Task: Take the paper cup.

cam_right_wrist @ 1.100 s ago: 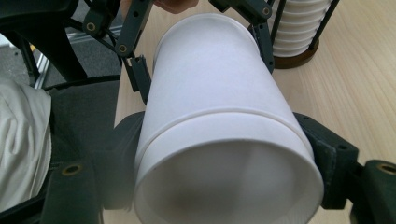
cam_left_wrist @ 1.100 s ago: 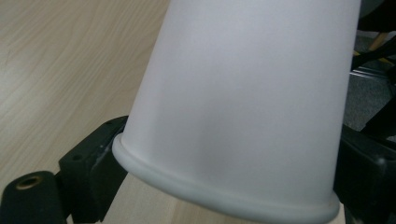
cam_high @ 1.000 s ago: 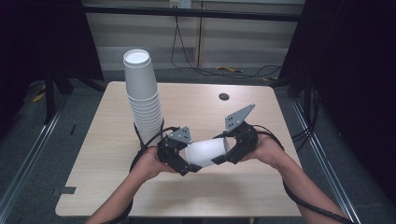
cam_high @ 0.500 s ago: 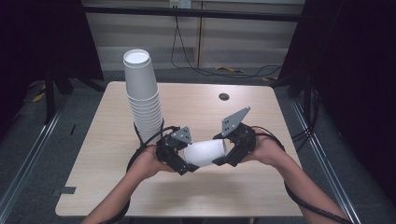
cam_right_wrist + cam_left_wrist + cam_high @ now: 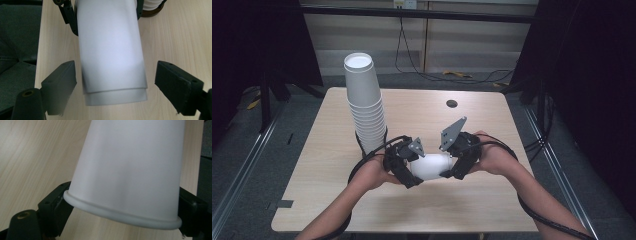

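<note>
High view puts our nested paper cups (image 5: 430, 165) lying sideways above the counter (image 5: 512, 210) at 6 o'clock of the cup stack (image 5: 364, 107), left gripper (image 5: 404, 167) clamped on the rim, right gripper (image 5: 457, 162) just opened with the bottoms loose between its jaws, so we should re-grip the inner cup alone before pulling.

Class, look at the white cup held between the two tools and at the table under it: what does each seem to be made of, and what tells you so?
Cup: probably paper, matt white, with a thin rolled rim.
Table: light wood-look top, likely laminate, smooth, with fine straight grain lines.
</note>
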